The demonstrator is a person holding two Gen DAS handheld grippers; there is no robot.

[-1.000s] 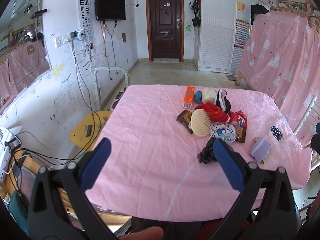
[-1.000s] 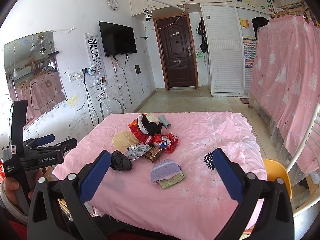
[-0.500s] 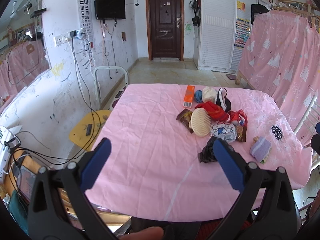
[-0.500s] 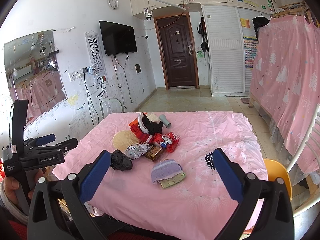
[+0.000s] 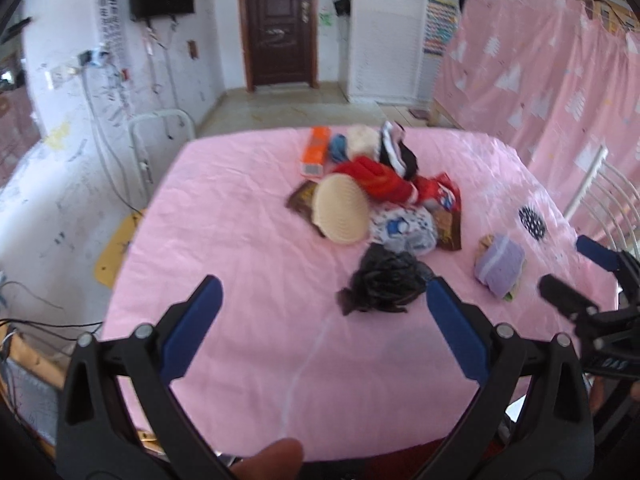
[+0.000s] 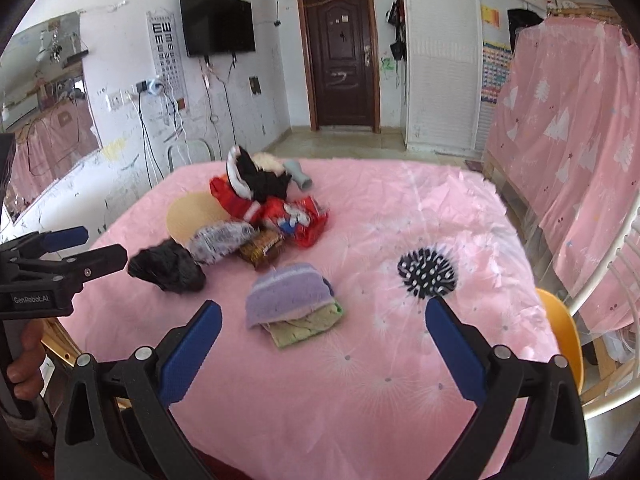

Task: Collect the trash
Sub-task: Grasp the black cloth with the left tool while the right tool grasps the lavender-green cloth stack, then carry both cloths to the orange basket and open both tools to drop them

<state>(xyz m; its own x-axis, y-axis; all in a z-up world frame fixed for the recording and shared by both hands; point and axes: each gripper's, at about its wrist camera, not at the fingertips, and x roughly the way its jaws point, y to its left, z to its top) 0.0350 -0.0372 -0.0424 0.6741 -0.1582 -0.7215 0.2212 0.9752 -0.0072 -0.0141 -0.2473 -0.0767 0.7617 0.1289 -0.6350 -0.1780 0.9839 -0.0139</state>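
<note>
- Left wrist view alone shows an orange carton (image 5: 316, 151) at the far edge of the pile and a brown wrapper (image 5: 301, 199) tucked under the round woven disc (image 5: 340, 214); print on both is too blurred to read.
- Right wrist view alone shows a grey tube-shaped item (image 6: 298, 174) behind the pile, an eye chart (image 6: 164, 50) on the wall, and "GenRobot.AI" printed on the body of the left claw (image 6: 86, 249).
- Trash lies heaped mid-counter (image 6: 360, 380) on a pink cloth: crumpled black plastic bag (image 5: 384, 278) nearest, crinkled red snack packet (image 6: 298, 220), silvery printed wrapper (image 6: 218, 242).
- Folded lilac knit cloth (image 6: 288, 294) sits apart, stacked on a green one.
- Left claw (image 5: 320, 320): blue pads spread wide, holding nothing, above the counter's near edge.
- Right claw (image 6: 322, 344): likewise wide, holding nothing.
</note>
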